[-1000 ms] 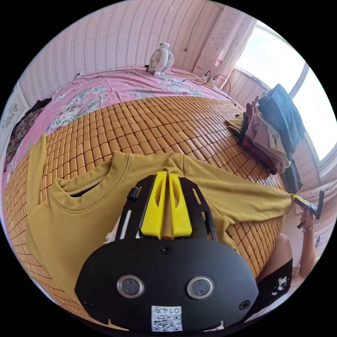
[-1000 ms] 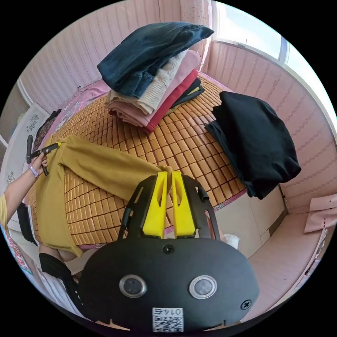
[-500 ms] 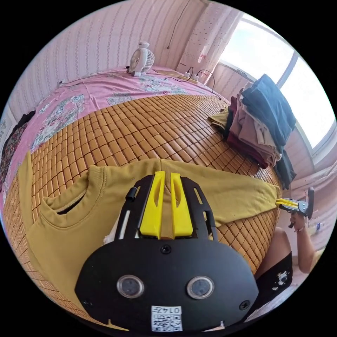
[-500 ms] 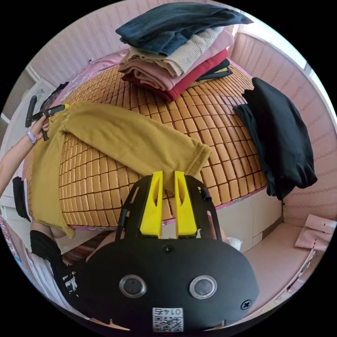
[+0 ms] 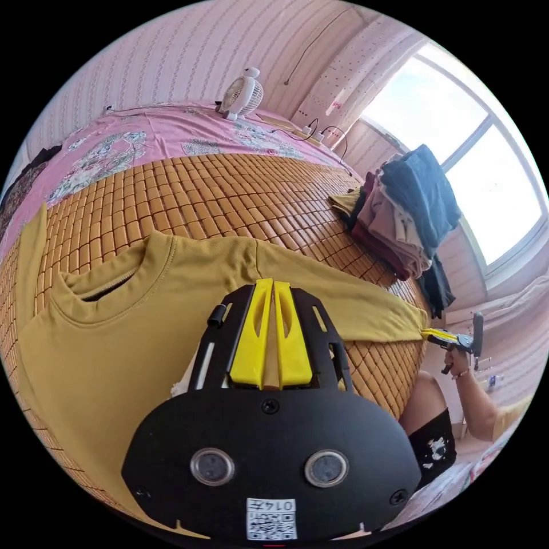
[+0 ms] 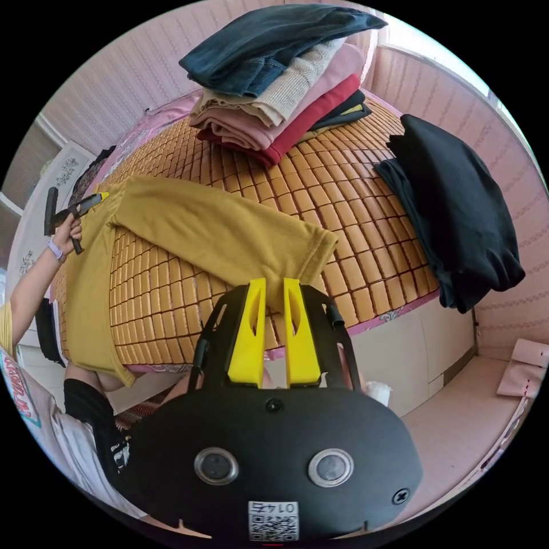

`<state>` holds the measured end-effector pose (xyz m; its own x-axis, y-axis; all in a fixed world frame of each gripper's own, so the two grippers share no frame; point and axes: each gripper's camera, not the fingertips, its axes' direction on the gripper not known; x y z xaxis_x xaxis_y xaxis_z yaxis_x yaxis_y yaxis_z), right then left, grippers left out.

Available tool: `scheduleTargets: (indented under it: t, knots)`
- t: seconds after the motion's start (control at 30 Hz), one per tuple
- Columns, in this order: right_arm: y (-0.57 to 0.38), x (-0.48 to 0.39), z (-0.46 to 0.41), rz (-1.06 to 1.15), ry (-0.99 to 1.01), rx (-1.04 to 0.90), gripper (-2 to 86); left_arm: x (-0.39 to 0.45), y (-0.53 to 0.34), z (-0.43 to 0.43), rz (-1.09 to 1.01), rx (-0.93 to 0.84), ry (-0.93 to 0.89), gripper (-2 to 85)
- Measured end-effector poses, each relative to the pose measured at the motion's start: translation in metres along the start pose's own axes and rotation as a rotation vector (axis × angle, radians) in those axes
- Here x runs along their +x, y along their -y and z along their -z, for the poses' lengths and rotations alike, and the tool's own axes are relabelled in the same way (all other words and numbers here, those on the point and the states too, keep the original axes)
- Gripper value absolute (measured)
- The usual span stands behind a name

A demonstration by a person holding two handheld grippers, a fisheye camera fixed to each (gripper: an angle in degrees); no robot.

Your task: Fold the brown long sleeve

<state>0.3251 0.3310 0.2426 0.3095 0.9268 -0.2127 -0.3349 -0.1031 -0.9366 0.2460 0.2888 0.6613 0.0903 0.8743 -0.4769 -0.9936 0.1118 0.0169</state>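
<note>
The brown long sleeve shirt lies flat on the bamboo mat, its neck hole toward the left of the left gripper view. My left gripper is shut on the shirt near the shoulder seam; in the right gripper view it shows at the shirt's shoulder. One sleeve stretches across the mat to its cuff. My right gripper stands open just short of that cuff, with the sleeve's edge showing between the jaws. It also appears at the sleeve's end in the left gripper view.
A pile of folded clothes topped by dark denim sits on the mat beyond the sleeve. A black garment lies at the bed's corner. A small fan stands on the pink sheet. A person's leg is by the bed's edge.
The right gripper has let go of the cuff and opened. The sleeve, earlier pulled taut, now lies flat on the mat. The left gripper stays shut on the shirt.
</note>
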Motion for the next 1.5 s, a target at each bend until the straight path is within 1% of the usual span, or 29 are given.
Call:
scheduleTargets:
  t: [0.07,0.13,0.2,0.27,0.3,0.37,0.4,0.43,0.47,0.5,0.57,0.6,0.67,0.77,0.87,0.97,1.0,1.03,1.1,1.13,1.17,1.2,1.27,1.3,1.33,1.37,1.4,1.47,1.5]
  knots:
    - [-0.005,-0.014,0.017,-0.015,-0.109,0.07,8.9,-0.003,-0.045,0.038,-0.031,0.019,0.014,-1.0]
    - [-0.003,-0.034,0.025,0.021,-0.158,0.066,10.2,-0.01,-0.097,0.075,-0.026,0.008,0.087,-1.0]
    - [0.007,-0.066,0.03,0.108,-0.159,0.066,10.5,-0.022,-0.163,0.115,0.047,-0.026,0.243,-0.9]
    - [0.036,-0.133,0.027,0.277,-0.161,0.053,10.5,-0.031,-0.204,0.135,0.146,-0.077,0.404,-0.9]
    - [0.047,-0.154,0.026,0.316,-0.159,0.058,10.5,-0.037,-0.227,0.145,0.199,-0.066,0.431,-0.7]
    - [0.092,-0.253,0.019,0.494,-0.044,0.132,10.4,-0.045,-0.258,0.154,0.285,-0.018,0.418,-0.3]
    - [0.103,-0.281,0.017,0.539,0.007,0.149,10.4,-0.049,-0.273,0.155,0.31,-0.009,0.417,0.1]
    - [0.125,-0.337,0.01,0.632,0.117,0.161,10.2,-0.051,-0.279,0.155,0.318,-0.012,0.424,0.6]
    - [0.146,-0.395,0.001,0.72,0.217,0.141,10.2,-0.054,-0.29,0.154,0.329,-0.016,0.442,1.5]
    - [0.155,-0.424,-0.005,0.76,0.256,0.126,10.2,-0.056,-0.3,0.152,0.332,-0.013,0.451,1.8]
    - [0.185,-0.535,-0.031,0.897,0.351,0.08,9.9,-0.057,-0.313,0.15,0.325,-0.007,0.45,1.8]
    - [0.191,-0.562,-0.04,0.932,0.345,0.066,9.7,-0.055,-0.32,0.15,0.313,0.014,0.46,1.6]
    - [0.209,-0.662,-0.079,1.04,0.256,-0.025,9.0,-0.054,-0.328,0.151,0.298,0.013,0.47,1.2]
    - [0.227,-0.754,-0.116,1.065,0.186,-0.04,8.7,-0.055,-0.338,0.155,0.251,0.001,0.467,0.7]
    - [0.242,-0.814,-0.15,1.024,0.112,-0.021,9.7,-0.062,-0.352,0.162,0.262,0.019,0.411,0.2]
    - [0.26,-0.841,-0.187,0.919,0.056,-0.098,9.6,-0.07,-0.364,0.169,0.272,0.019,0.356,-0.2]
    - [0.262,-0.843,-0.187,0.91,0.067,-0.076,8.1,-0.073,-0.369,0.172,0.275,0.023,0.338,-0.4]
    - [0.264,-0.848,-0.188,0.925,0.057,-0.067,5.2,-0.074,-0.372,0.173,0.276,0.025,0.331,-0.4]
    - [0.263,-0.856,-0.184,1.013,0.083,-0.082,2.9,-0.077,-0.381,0.178,0.272,0.025,0.305,-0.7]
    - [0.258,-0.858,-0.166,1.12,0.198,-0.046,2.3,-0.077,-0.384,0.179,0.272,0.025,0.298,-0.8]
    - [0.25,-0.855,-0.14,1.244,0.361,0.028,1.8,-0.078,-0.388,0.181,0.274,0.028,0.29,-0.8]
    - [0.246,-0.851,-0.125,1.295,0.438,0.065,1.6,-0.079,-0.393,0.183,0.274,0.034,0.289,-0.9]
    - [0.235,-0.839,-0.071,1.462,0.685,0.108,1.3,-0.078,-0.4,0.187,0.273,0.042,0.306,-1.0]
    - [0.232,-0.835,-0.059,1.494,0.743,0.12,1.3,-0.075,-0.403,0.191,0.261,0.048,0.33,-1.0]
    - [0.231,-0.827,-0.036,1.529,0.845,0.159,1.5,-0.072,-0.405,0.193,0.25,0.053,0.344,-1.0]
    - [0.233,-0.821,-0.022,1.52,0.891,0.204,2.3,-0.067,-0.408,0.2,0.227,0.078,0.367,-1.0]
    - [0.234,-0.82,-0.019,1.514,0.888,0.216,2.7,-0.062,-0.411,0.209,0.202,0.11,0.376,-0.9]
    - [0.24,-0.823,-0.024,1.488,0.812,0.209,7.7,-0.055,-0.418,0.224,0.175,0.164,0.381,-0.9]
    - [0.242,-0.824,-0.028,1.466,0.781,0.197,8.3,-0.051,-0.424,0.237,0.167,0.208,0.385,-0.8]
